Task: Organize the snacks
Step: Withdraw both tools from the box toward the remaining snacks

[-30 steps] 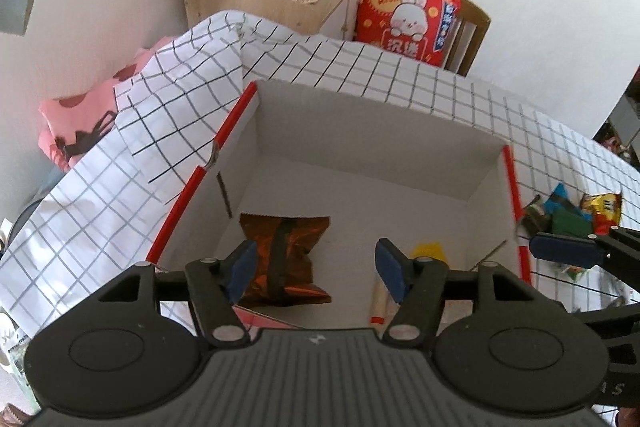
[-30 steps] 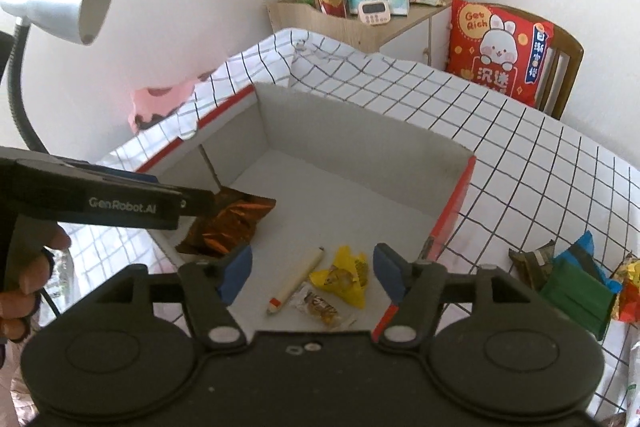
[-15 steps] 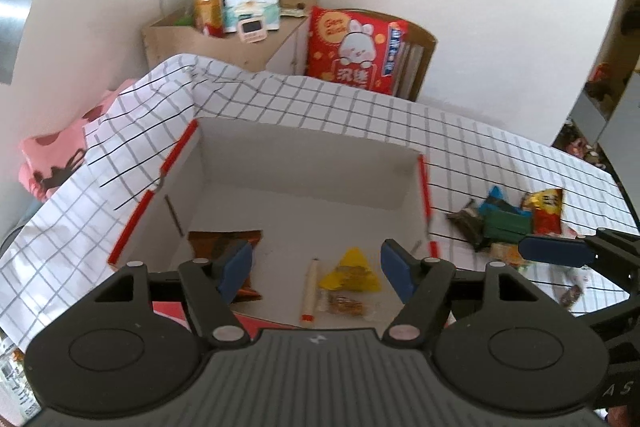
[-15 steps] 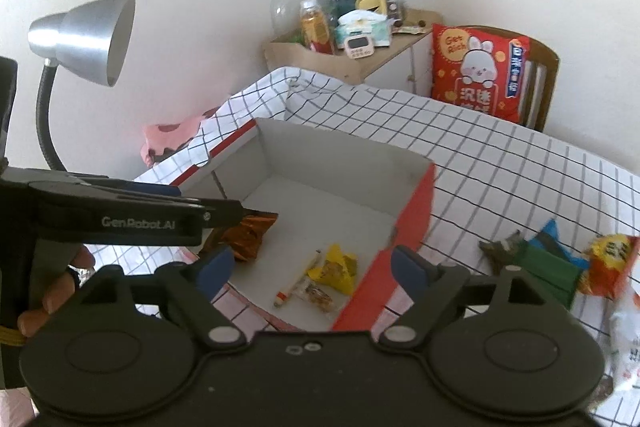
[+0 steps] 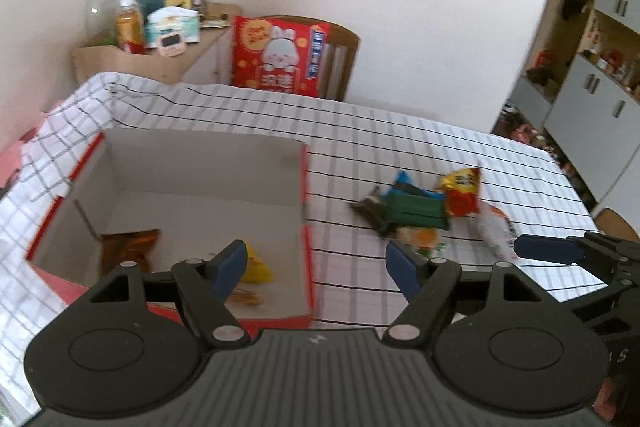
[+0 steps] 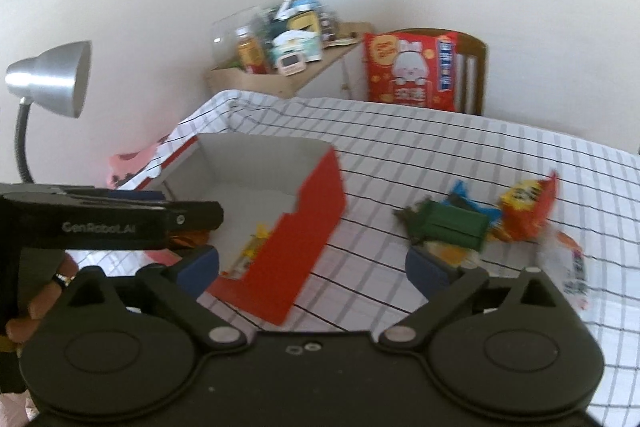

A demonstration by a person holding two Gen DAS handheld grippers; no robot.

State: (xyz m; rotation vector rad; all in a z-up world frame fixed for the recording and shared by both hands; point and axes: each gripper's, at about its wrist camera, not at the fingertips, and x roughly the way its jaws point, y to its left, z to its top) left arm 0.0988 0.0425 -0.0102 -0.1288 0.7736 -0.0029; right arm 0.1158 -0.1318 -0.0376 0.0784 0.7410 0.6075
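Observation:
A red-and-white cardboard box (image 5: 305,187) stands open on the checked tablecloth. Inside it lie a brown packet (image 5: 128,247), a yellow packet (image 5: 258,269) and a small wrapped snack (image 5: 244,297). To its right is a loose pile of snacks: a green packet (image 5: 416,213), an orange-red packet (image 5: 460,193) and a white packet (image 5: 496,227). My left gripper (image 5: 316,267) hovers over the box's right wall, its jaws opening with nothing between them. My right gripper (image 6: 314,269) hangs between the box (image 6: 320,203) and the green packet (image 6: 452,227), its jaws opening wide and empty.
A silver desk lamp (image 6: 52,79) stands at the left. Behind the table are a wooden cabinet (image 5: 152,43) crowded with bottles and boxes, and a chair holding a red rabbit-print bag (image 5: 280,55). Grey cupboards (image 5: 592,67) fill the far right.
Both grippers have swung right and pulled back, away from the box's inside and toward the snack pile. Both pairs of jaws stand wider, the right much more so.

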